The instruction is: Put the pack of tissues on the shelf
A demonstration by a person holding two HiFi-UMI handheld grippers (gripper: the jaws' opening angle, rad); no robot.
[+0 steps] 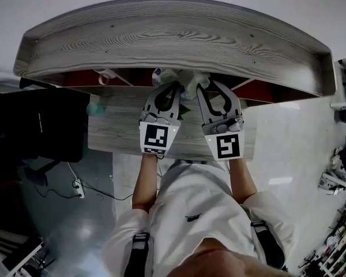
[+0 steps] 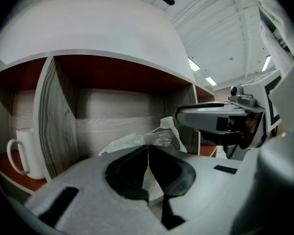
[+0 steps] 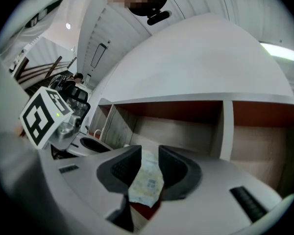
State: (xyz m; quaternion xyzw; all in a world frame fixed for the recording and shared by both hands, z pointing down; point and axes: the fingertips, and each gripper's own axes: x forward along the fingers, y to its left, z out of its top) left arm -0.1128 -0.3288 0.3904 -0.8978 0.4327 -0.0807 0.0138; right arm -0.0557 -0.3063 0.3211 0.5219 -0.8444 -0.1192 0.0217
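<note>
The pack of tissues (image 1: 185, 81) sat at the shelf's (image 1: 173, 39) middle compartment opening. The left gripper's (image 2: 148, 146) fingers were pressed together on its wrapper, and the right gripper's (image 3: 149, 153) fingers pinched its body. A white mug (image 2: 24, 153) stood further left.

Lab-like room, ceiling strip lights (image 2: 193, 64), cables (image 1: 98, 192) across grey floor (image 1: 63, 227), wooden shelf (image 1: 173, 39)
</note>
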